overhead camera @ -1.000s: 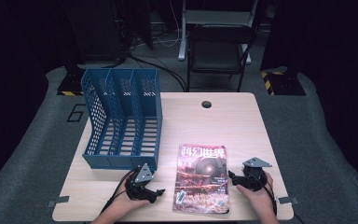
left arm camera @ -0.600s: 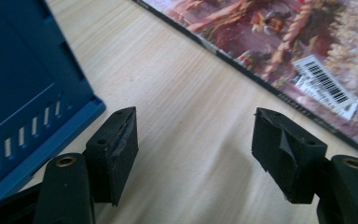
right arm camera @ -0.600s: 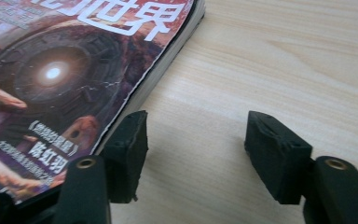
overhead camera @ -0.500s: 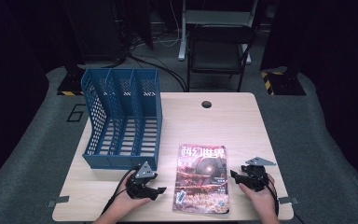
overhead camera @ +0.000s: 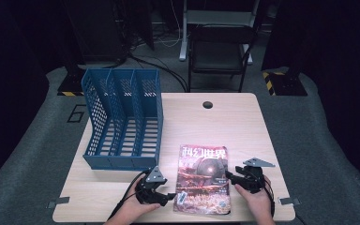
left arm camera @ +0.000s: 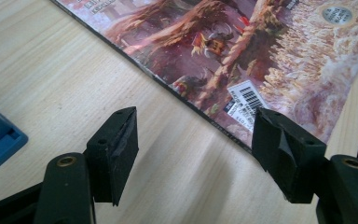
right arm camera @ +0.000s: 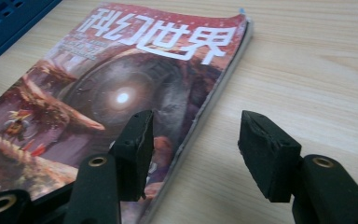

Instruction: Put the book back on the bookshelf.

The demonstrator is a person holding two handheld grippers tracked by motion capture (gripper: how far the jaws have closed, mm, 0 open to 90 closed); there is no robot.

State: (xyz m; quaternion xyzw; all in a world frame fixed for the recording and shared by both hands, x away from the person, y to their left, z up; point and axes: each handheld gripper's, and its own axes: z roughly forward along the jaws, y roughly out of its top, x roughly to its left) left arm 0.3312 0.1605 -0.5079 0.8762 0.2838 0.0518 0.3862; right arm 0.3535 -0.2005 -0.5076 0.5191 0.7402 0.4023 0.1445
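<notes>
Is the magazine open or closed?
Closed. The magazine lies flat on the table with its front cover up, title showing, and the page edges stacked together along its side.

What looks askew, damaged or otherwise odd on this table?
Little stands out. The magazine lies flat but slightly skewed to the table edge, its near corner at the rim. In the right gripper view its page edges look a bit worn. The blue file rack stands upright and looks intact.
</notes>
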